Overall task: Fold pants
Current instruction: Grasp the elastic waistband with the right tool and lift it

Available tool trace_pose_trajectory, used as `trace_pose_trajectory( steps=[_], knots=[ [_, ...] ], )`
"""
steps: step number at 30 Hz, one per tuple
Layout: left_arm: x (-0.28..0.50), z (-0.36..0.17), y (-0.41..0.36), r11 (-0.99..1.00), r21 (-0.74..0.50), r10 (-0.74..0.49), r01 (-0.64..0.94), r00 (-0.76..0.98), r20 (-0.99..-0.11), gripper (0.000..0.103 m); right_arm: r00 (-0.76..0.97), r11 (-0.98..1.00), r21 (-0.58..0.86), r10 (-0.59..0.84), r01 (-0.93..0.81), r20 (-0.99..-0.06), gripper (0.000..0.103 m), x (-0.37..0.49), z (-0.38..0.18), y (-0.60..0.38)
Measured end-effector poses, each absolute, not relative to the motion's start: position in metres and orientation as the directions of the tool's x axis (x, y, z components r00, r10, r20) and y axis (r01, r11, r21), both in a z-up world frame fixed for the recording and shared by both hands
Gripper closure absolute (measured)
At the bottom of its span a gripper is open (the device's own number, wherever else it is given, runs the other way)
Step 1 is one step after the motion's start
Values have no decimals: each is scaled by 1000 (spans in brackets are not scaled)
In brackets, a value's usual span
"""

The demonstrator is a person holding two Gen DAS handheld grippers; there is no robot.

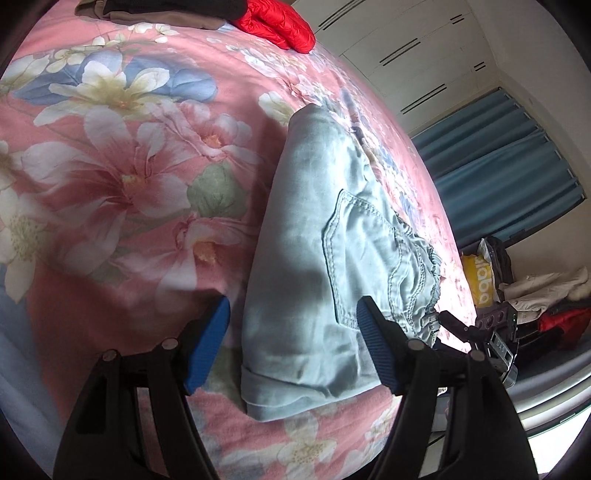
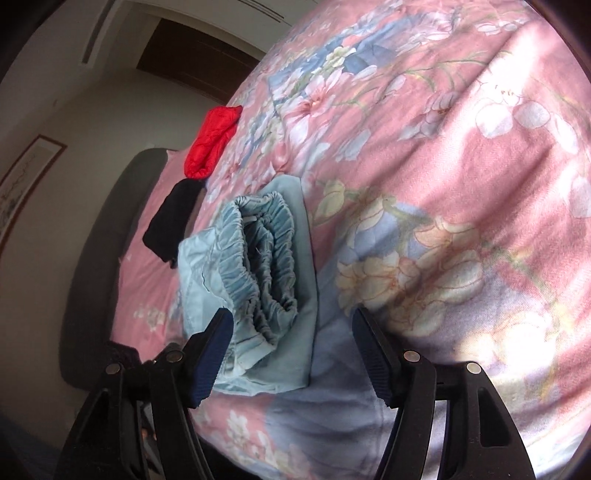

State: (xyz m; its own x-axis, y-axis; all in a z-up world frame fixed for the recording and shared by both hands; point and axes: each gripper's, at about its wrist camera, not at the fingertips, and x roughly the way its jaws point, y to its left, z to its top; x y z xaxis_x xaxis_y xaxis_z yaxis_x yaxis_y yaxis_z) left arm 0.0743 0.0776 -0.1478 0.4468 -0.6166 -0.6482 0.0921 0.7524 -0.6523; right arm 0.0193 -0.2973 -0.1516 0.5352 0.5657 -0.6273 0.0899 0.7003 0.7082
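Light blue pants (image 1: 306, 258) lie folded into a long packet on the pink floral quilt (image 1: 110, 166). A back pocket faces up and the gathered elastic waistband (image 2: 262, 266) is at the right end. My left gripper (image 1: 291, 350) stands open over the hem end, with its blue pads either side of the cloth and not pressing it. My right gripper (image 2: 291, 354) is open at the waistband end. Its left pad overlaps the packet's edge without gripping, and its right pad hangs over bare quilt (image 2: 461, 184). The right tool's black body (image 1: 495, 332) shows beyond the waistband.
A red puffy garment (image 1: 277, 22) (image 2: 212, 140) and a dark garment (image 2: 170, 225) lie further up the bed near the grey headboard (image 2: 99, 258). Beyond the bed edge are white wardrobe doors (image 1: 406, 44), a blue curtain (image 1: 498, 166), a yellow bag (image 1: 476, 280) and piled clothes (image 1: 546, 291).
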Motion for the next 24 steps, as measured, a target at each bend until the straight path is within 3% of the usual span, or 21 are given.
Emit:
trace_pose_trajectory(
  steps=[9,24],
  knots=[
    [90,-150,64,754,-641,-632,141,420,-651,32,453,751,660,584,12,-674,36,48,-158,-271],
    [103,-152,39,788,-580,-609,205,393,-689,29,421,720,691,647,-63,-635,36,81,-169,-244]
  ],
)
